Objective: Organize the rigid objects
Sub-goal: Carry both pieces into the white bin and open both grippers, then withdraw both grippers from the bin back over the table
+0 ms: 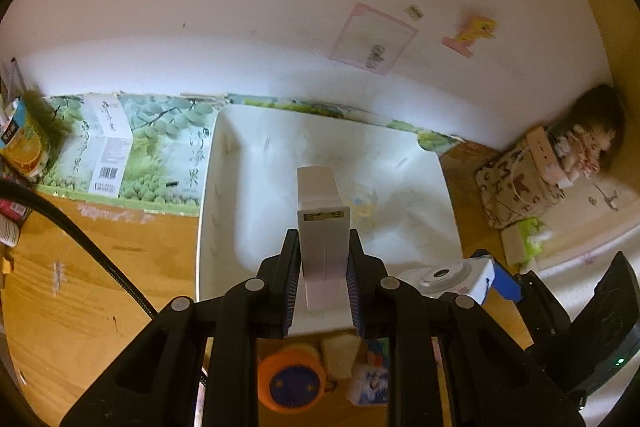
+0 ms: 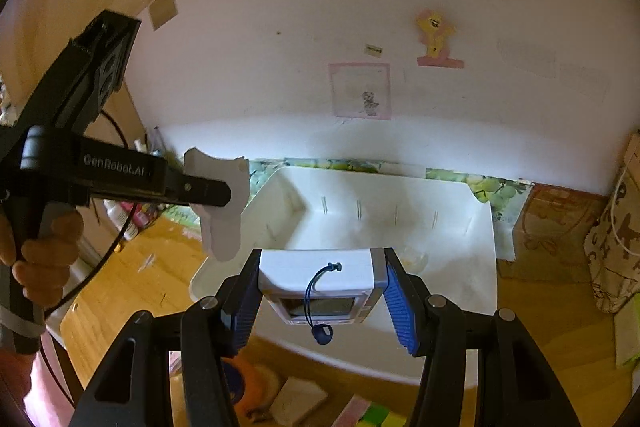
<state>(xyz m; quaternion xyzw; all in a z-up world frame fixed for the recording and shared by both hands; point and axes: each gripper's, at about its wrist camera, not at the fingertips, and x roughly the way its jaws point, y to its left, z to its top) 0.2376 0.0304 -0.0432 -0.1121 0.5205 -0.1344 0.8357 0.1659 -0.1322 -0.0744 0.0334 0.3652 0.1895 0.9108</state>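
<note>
- Left gripper (image 1: 322,267): jaws clamped on a white block (image 1: 322,223), above the white bin (image 1: 224,163).
- Right gripper (image 2: 322,293): jaws gripping a toy camera (image 2: 320,277) over that bin.

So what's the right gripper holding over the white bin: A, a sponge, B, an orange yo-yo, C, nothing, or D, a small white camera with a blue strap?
D: the right gripper is shut on the camera, its blue strap hanging down its back, above the near rim of the bin.
</note>
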